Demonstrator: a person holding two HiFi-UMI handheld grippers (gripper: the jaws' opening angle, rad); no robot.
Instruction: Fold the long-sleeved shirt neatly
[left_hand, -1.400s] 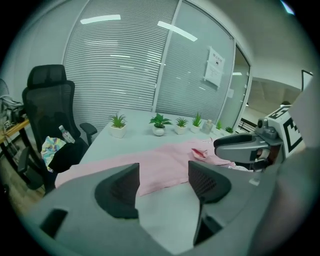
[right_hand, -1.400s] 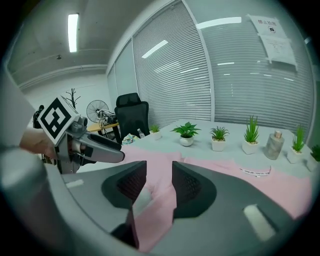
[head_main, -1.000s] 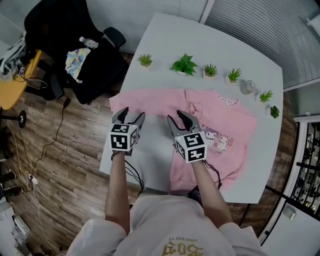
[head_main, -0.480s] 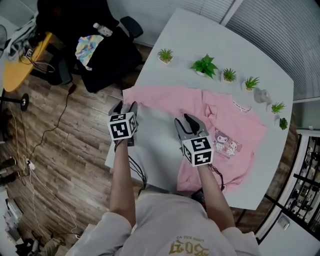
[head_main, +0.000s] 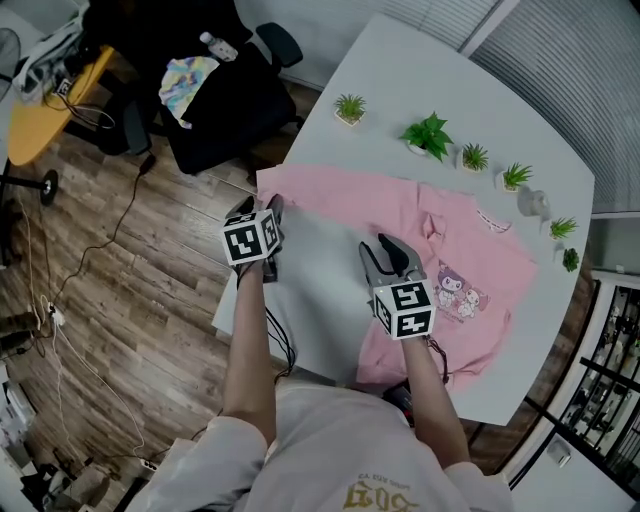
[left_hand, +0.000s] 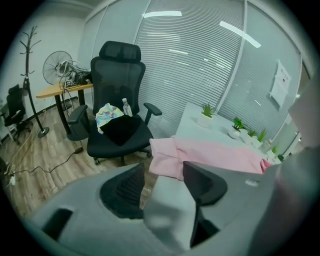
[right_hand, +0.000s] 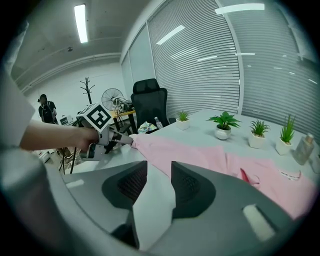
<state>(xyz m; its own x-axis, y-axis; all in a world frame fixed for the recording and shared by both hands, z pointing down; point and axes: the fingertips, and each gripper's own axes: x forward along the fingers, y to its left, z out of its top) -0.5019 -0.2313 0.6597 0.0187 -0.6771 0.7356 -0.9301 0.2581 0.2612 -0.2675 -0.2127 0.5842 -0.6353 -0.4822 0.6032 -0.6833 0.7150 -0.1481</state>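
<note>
Head view: pink long-sleeved shirt (head_main: 462, 245) lies flat, one sleeve (head_main: 330, 190) outstretched.

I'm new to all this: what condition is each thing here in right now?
Left gripper: open, jaws just been closing, nothing between them.
Right gripper: open, nothing between its jaws.
Pink shirt: flat on the table, print up, one sleeve stretched out.
Potted plants: upright.

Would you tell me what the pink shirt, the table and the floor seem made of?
Shirt: soft matte knit fabric, probably cotton; it drapes and creases. Table: smooth white top, perhaps laminate; even, faintly glossy. Floor: grained brown planks, wood or wood-look vinyl.
</note>
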